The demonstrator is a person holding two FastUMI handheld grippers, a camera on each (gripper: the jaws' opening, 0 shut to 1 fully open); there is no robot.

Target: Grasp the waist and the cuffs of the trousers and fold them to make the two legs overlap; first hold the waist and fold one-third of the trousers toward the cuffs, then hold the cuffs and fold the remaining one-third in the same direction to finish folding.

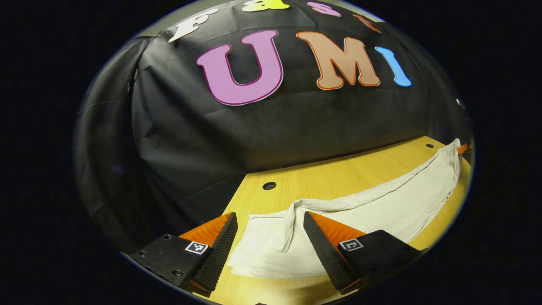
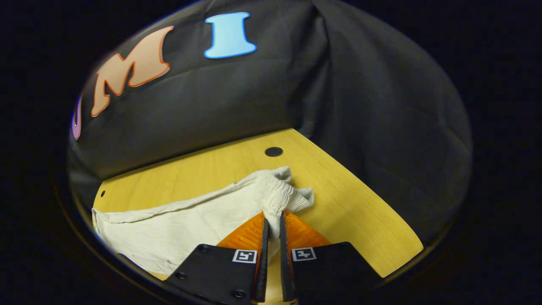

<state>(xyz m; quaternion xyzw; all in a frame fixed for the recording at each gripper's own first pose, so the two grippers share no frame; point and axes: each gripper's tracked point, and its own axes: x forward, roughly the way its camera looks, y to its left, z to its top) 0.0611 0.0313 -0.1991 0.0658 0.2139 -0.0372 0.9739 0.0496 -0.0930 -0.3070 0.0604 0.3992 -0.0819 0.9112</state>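
Our right tongs (image 2: pixel 271 228) pinch the bunched waist of the trousers (image 2: pixel 186 220), ready to lift it; our left tongs (image 1: pixel 269 237) stand apart over the cuffs (not yet gripped) on the desk (image 1: pixel 338 173).

No readable word, brand or number stands on anything on the worktop. Small square black-and-white coded markers sit on the left tool (image 1: pixel 271 220) and the right tool (image 2: pixel 272 220), one per finger; they carry patterns, not legible text.
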